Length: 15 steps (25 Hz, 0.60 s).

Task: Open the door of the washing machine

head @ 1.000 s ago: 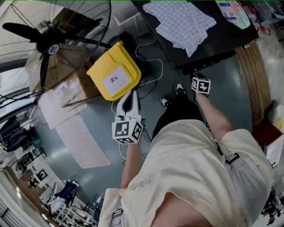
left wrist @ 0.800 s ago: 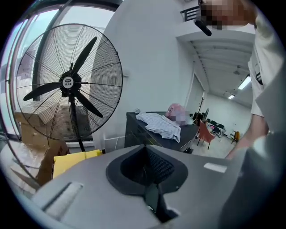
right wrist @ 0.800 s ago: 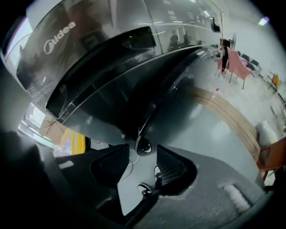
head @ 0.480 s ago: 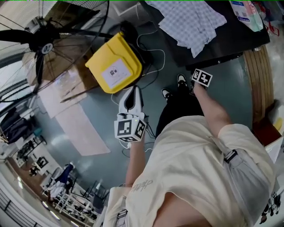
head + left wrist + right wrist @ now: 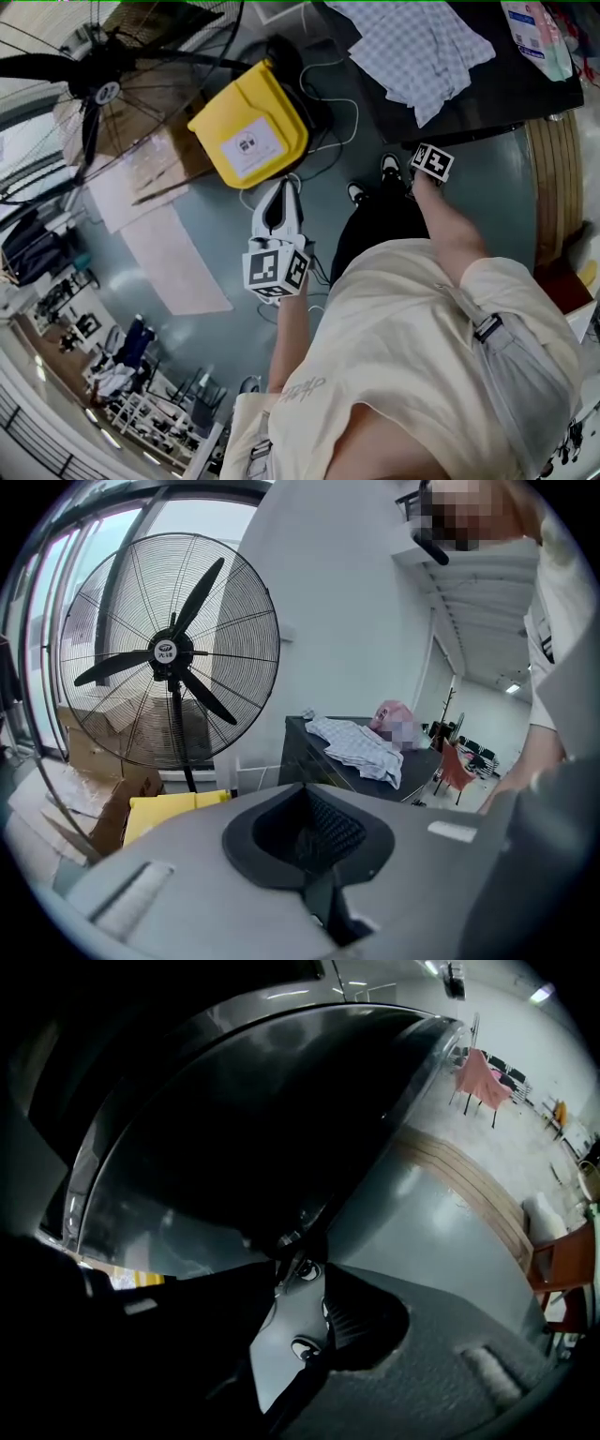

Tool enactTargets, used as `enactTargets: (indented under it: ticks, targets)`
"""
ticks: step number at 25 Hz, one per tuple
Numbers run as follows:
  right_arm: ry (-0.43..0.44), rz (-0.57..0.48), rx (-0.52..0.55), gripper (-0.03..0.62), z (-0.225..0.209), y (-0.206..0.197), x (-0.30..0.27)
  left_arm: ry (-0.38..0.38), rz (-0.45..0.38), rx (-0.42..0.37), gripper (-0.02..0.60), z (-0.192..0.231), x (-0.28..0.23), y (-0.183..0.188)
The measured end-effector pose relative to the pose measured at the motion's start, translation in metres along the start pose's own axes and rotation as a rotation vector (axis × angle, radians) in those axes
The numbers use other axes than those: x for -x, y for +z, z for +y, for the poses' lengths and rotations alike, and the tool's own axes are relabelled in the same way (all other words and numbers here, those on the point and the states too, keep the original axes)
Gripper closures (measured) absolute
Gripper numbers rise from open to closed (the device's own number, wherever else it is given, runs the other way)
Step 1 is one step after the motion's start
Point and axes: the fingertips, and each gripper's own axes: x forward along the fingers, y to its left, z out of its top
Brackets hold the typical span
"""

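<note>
1. A person bends over a washing machine, reaching the right gripper steeply down under its black top to the front, where the washing machine door fills the right gripper view as a dark, domed pane, closed against the body as far as the gloom allows
2. The right tongs stand apart and have just been closing; the door's edge sits at their tips, the likely spot for a catch or pull, though the dim view does not settle whether the pads press on it yet
3. The steep downward reach fits a door set low on the front, below the worktop edge, so the tool has to come at its rim from above
4. The left gripper hangs out over the grey floor, tongs pressed together on nothing, pointed away from the machine and seemingly parked clear of the door's swing
5. A checked cloth and a printed pack lie on the machine's top; a yellow box rests on the floor near a standing fan
6. Writing is scarce: the white label on the yellow box carries a small code too fine to read, the fan's hub badge is illegible, the pack's print is too small, and each gripper's cube shows only black-and-white square markers
</note>
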Motion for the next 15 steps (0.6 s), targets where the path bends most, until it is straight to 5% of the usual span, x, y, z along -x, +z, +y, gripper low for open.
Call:
enactTargets:
  ticks: [15]
  targets:
    - [0.089, 0.012, -0.021, 0.441, -0.004, -0.011, -0.004, -0.082, 0.007, -0.044, 0.563, -0.030, -0.008, -0.005]
